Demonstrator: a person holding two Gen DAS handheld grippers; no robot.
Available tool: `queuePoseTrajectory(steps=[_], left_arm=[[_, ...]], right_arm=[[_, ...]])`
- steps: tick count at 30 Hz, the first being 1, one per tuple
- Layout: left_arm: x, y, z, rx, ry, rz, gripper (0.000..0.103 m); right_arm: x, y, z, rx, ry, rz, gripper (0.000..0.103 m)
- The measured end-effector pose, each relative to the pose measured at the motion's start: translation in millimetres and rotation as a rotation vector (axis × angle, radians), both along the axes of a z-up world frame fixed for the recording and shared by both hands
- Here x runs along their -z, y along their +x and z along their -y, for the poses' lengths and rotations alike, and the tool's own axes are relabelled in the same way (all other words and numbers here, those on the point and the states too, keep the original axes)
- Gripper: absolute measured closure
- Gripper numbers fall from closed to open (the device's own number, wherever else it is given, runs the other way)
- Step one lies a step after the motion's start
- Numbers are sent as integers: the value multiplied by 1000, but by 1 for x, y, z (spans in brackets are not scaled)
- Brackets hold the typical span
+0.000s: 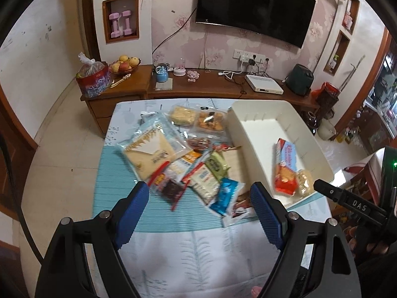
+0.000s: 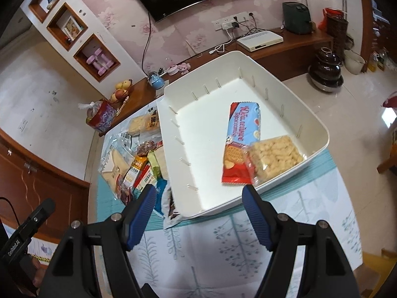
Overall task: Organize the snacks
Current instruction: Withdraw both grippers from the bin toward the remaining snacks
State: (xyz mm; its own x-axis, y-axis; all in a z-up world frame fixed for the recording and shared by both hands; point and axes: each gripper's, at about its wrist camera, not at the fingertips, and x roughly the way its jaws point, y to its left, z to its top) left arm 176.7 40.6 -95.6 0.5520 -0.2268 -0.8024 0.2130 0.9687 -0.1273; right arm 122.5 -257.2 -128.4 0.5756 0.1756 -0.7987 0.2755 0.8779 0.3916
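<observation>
Sorting snacks: both grippers empty above the tabletop

Looking along the left gripper [image 1: 199, 198], the left wrist view shows its blue-padded jaws standing apart with nothing between them, poised over a loose snack pile [image 1: 178, 154] on the tabletop [image 1: 198, 255]. A large pale sandwich-type packet [image 1: 151, 149] lies at the pile's left, a green packet [image 1: 215, 165] and a blue packet [image 1: 227, 195] lie toward its right, and two clear packs of baked pieces [image 1: 198, 119] sit at the far side. Just right of the pile stands a white bin [image 1: 315, 144] with ribbed inner walls. Inside it, at the near end, lie a red-and-blue biscuit packet [image 1: 285, 166] and, touching it, a clear puffed-snack bag [image 1: 305, 178]. The right gripper's black body shows at the right edge.

The right wrist view looks over the right gripper [image 2: 199, 193], whose jaws likewise stand apart and hold nothing, above the near rim of the white bin [image 2: 320, 126]. The biscuit packet [image 2: 240, 144] lies lengthwise in the bin, and the puffed-snack bag [image 2: 273, 156] overlaps its near right corner. The snack pile [image 2: 134, 164] lies left of the bin, with one wrapper [image 2: 171, 208] tucked against the bin's near left corner.
</observation>
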Motion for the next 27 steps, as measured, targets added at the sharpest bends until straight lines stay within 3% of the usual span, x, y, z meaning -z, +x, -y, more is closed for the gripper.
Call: queuePoseTrajectory(steps=[19, 27], left_arm=[[24, 62, -80, 210, 155, -36, 20], [42, 109, -96, 319, 199, -67, 20]], right_arm=[[24, 0, -110, 135, -63, -38, 31], [39, 3, -157, 130, -169, -80, 31]])
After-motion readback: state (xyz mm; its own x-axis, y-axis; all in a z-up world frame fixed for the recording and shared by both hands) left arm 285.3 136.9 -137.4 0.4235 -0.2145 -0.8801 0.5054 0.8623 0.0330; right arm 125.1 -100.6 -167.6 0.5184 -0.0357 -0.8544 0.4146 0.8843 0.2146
